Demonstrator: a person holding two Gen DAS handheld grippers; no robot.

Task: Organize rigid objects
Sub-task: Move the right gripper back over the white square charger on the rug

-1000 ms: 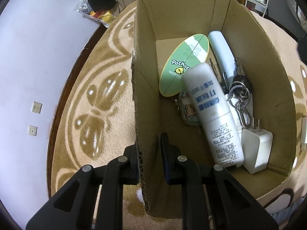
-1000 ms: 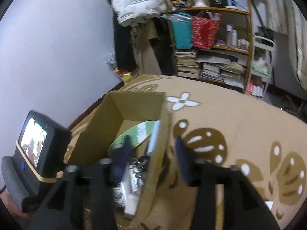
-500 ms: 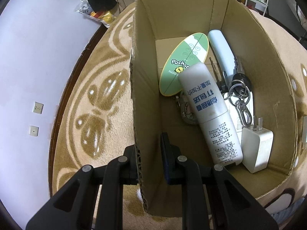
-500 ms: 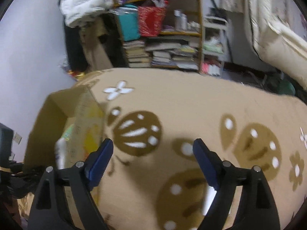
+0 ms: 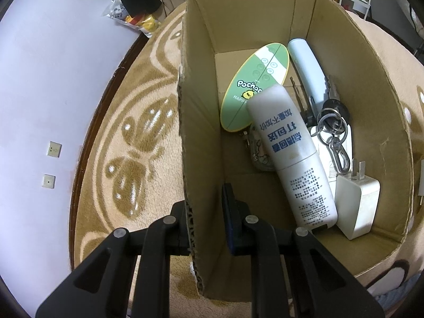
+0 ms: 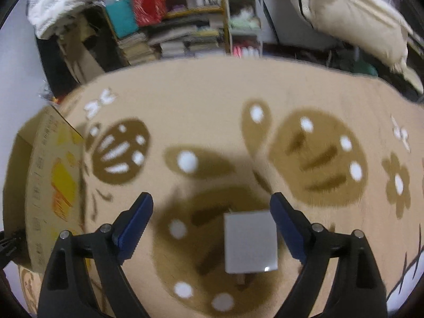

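Note:
My left gripper (image 5: pixel 205 206) is shut on the near left wall of the cardboard box (image 5: pixel 198 122), one finger outside and one inside. In the box lie a white bottle (image 5: pixel 288 156), a green oval card (image 5: pixel 254 87), a pale blue tube (image 5: pixel 304 63), a key ring (image 5: pixel 332 132) and a white charger (image 5: pixel 356 202). My right gripper (image 6: pixel 212 212) is open above the rug, with a white square block (image 6: pixel 250 241) lying between its fingers, nearer the right one. The box shows at the left of the right wrist view (image 6: pixel 47 185).
A tan patterned rug (image 6: pixel 212 106) covers the floor. A cluttered bookshelf (image 6: pixel 169 13) and a small cart (image 6: pixel 243 21) stand at the back. A white duvet (image 6: pixel 352 13) hangs at the upper right. A white wall (image 5: pixel 53 79) runs along the rug's left edge.
My right gripper swung away from the box to the right and down over the rug, bringing the white block between its open fingers. The left gripper kept its hold on the box wall.

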